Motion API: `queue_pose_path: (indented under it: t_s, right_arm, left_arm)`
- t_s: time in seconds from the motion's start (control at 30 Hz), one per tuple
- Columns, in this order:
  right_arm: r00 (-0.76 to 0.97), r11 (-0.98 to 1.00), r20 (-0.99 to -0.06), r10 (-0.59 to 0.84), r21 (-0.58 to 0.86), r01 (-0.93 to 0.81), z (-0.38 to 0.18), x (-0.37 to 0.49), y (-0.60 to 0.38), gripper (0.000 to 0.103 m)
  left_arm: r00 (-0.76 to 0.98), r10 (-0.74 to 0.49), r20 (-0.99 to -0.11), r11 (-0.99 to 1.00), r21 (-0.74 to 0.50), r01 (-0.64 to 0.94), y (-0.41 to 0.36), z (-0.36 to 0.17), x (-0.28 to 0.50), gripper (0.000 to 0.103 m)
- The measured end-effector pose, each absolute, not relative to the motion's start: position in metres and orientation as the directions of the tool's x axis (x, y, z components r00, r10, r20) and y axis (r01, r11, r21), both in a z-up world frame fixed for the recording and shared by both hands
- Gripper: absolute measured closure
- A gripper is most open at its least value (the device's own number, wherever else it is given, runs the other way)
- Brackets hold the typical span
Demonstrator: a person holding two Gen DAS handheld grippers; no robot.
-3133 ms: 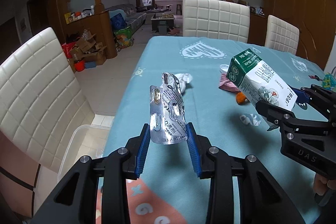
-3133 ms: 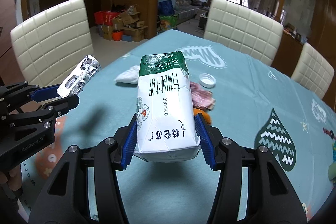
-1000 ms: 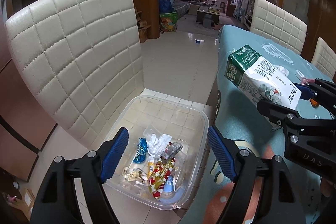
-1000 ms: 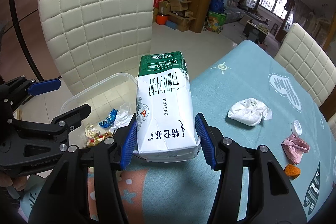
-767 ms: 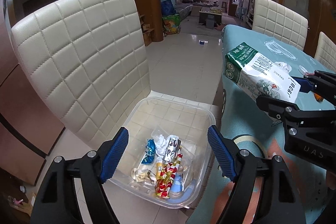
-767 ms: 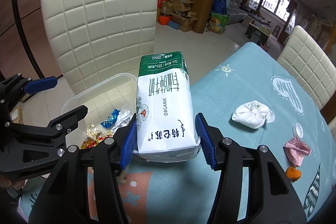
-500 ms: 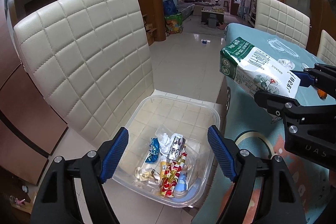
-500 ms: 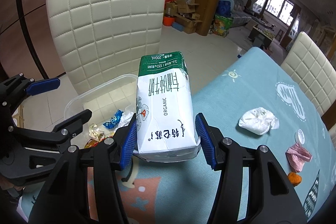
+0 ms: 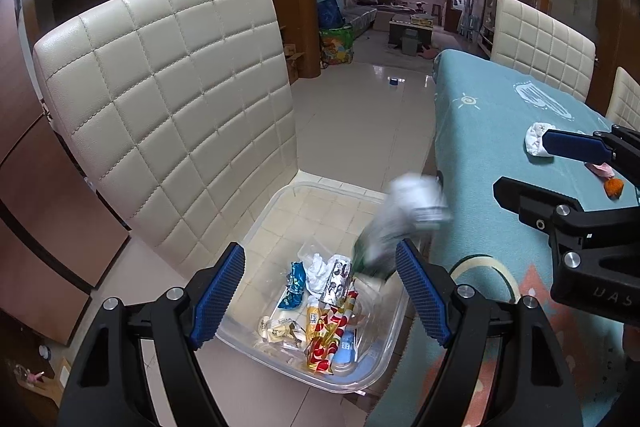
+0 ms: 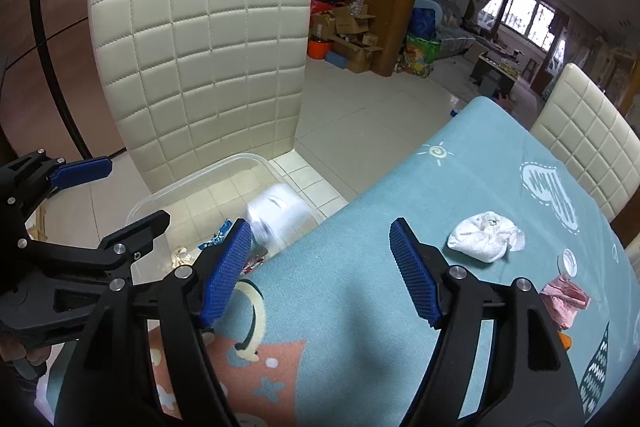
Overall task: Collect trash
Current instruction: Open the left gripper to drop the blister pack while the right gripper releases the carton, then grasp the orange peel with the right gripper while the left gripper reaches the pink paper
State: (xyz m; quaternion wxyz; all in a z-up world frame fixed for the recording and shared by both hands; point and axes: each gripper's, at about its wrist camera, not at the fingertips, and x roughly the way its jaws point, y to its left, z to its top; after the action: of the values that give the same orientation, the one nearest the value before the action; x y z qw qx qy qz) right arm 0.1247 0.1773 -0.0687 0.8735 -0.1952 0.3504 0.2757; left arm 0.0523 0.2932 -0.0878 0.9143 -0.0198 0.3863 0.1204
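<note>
A clear plastic bin (image 9: pixel 276 211) stands on the floor beside the table and holds several wrappers and a foil blister pack (image 9: pixel 338 279). The green-and-white milk carton (image 9: pixel 400 219) is blurred in mid-air, falling into the bin; it also shows in the right wrist view (image 10: pixel 276 219). My left gripper (image 9: pixel 320 291) is open and empty above the bin. My right gripper (image 10: pixel 320 267) is open and empty over the table edge (image 10: pixel 340 227). A white crumpled tissue (image 10: pixel 486 237), a white cap (image 10: pixel 568 263), a pink wrapper (image 10: pixel 564 301) and an orange scrap (image 9: pixel 613 187) lie on the teal tablecloth.
A cream quilted chair (image 9: pixel 168 107) stands right behind the bin. More cream chairs (image 10: pixel 588 143) stand at the table's far side. Tiled floor (image 9: pixel 360 115) stretches toward a living room with boxes and a sofa.
My right gripper has opened and let go of the milk carton, which now drops toward the bin. The left gripper stays open above the bin.
</note>
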Motion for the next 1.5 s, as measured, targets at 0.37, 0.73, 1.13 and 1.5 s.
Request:
queue_pose_path:
  t_s: [0.37, 0.73, 1.13, 1.5]
  right_arm:
    - [0.631, 0.819, -0.706, 0.321, -0.127, -0.559, -0.060, 0.122, 0.130, 0.030]
    - [0.663, 0.886, -0.700, 0.265, -0.094, -0.454, -0.058, 0.126, 0.052, 0.030]
    - [0.670, 0.957, -0.724, 0.162, -0.051, -0.286, -0.074, 0.159, -0.042, 0.028]
    - [0.621, 0.976, -0.769, 0.154, 0.019, -0.218, -0.100, 0.194, -0.090, 0.028]
  left_arm:
    - [0.686, 0.180, -0.705, 0.981, 0.074, -0.181, 0.264, -0.074, 0.055, 0.027]
    - [0.701, 0.118, -0.703, 0.993, 0.086, -0.081, 0.207, -0.061, 0.063, 0.027]
    - [0.700, 0.060, -0.712, 0.992, 0.121, 0.037, 0.135, -0.058, 0.090, 0.027]
    - [0.683, 0.029, -0.730, 0.982, 0.147, 0.116, 0.081, -0.065, 0.119, 0.027]
